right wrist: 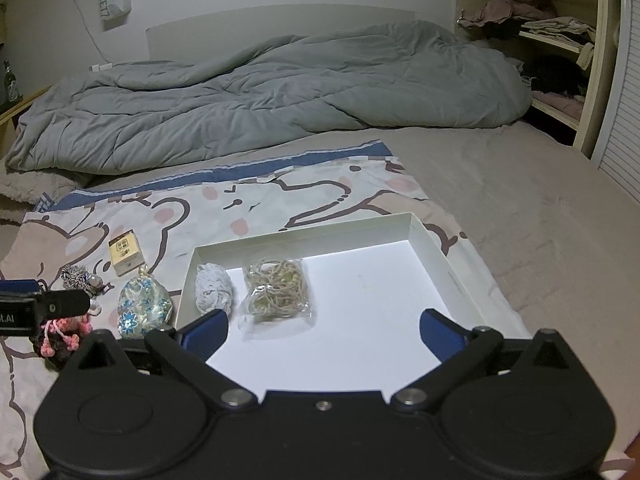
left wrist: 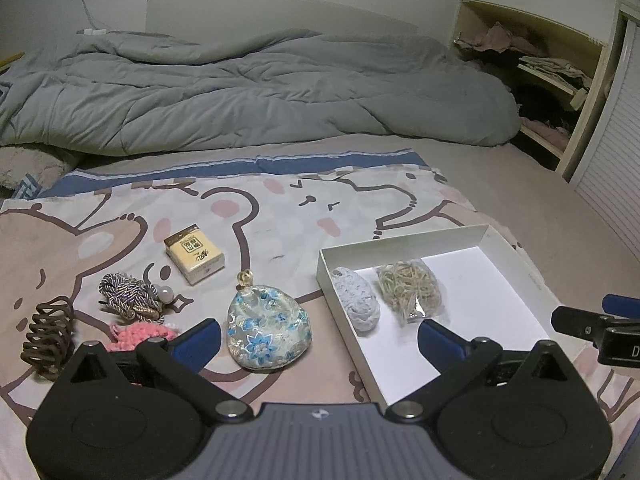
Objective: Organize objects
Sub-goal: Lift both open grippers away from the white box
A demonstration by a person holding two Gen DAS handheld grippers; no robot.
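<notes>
Left wrist view: two items in white box (left wrist: 404, 248), five outside; both jaws wide open, empty.

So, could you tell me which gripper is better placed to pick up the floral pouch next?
Probably the left. The left gripper is open with the floral pouch lying just ahead between its fingers, outside the white box. The right gripper is open over the box floor, with the pouch off to its left.
</notes>
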